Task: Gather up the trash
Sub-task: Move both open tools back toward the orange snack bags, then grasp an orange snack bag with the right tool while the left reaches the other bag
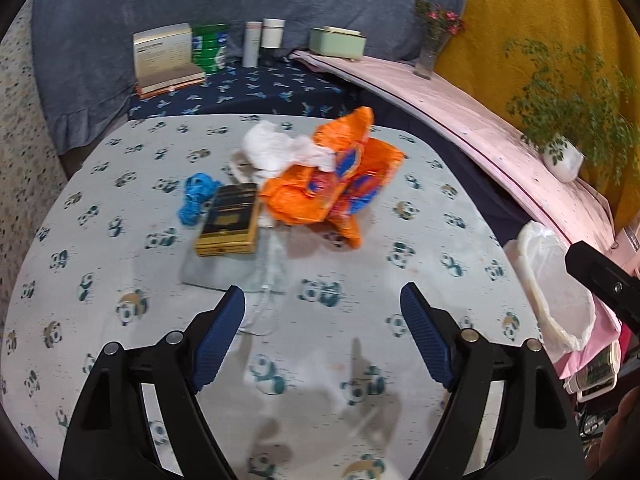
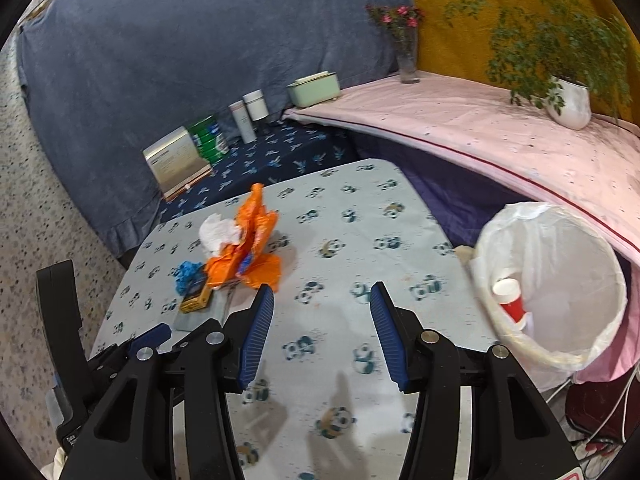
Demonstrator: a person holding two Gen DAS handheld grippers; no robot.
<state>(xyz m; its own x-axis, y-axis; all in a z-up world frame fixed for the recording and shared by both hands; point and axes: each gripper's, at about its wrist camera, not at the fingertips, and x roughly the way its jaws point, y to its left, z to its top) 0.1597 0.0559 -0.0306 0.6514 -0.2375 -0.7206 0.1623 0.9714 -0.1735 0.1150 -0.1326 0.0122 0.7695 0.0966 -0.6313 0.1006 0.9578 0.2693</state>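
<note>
A pile of trash lies on the panda-print table (image 1: 400, 320): an orange wrapper (image 1: 332, 184), white crumpled tissue (image 1: 276, 146), a blue crumpled piece (image 1: 196, 196), a black-and-gold box (image 1: 232, 220) and a clear plastic bag (image 1: 240, 268). My left gripper (image 1: 322, 300) is open and empty, just short of the clear bag. My right gripper (image 2: 322, 294) is open and empty over the table, right of the pile (image 2: 248, 248). The white-lined bin (image 2: 560, 280) stands at the table's right edge with a red paper cup (image 2: 510, 300) inside.
A pink-covered shelf (image 2: 480, 136) runs behind the bin with a potted plant (image 2: 568, 96), a flower vase (image 2: 408, 56) and a green box (image 2: 316, 88). A box, green can and white bottles (image 1: 248, 44) stand at the back on a dark blue cloth.
</note>
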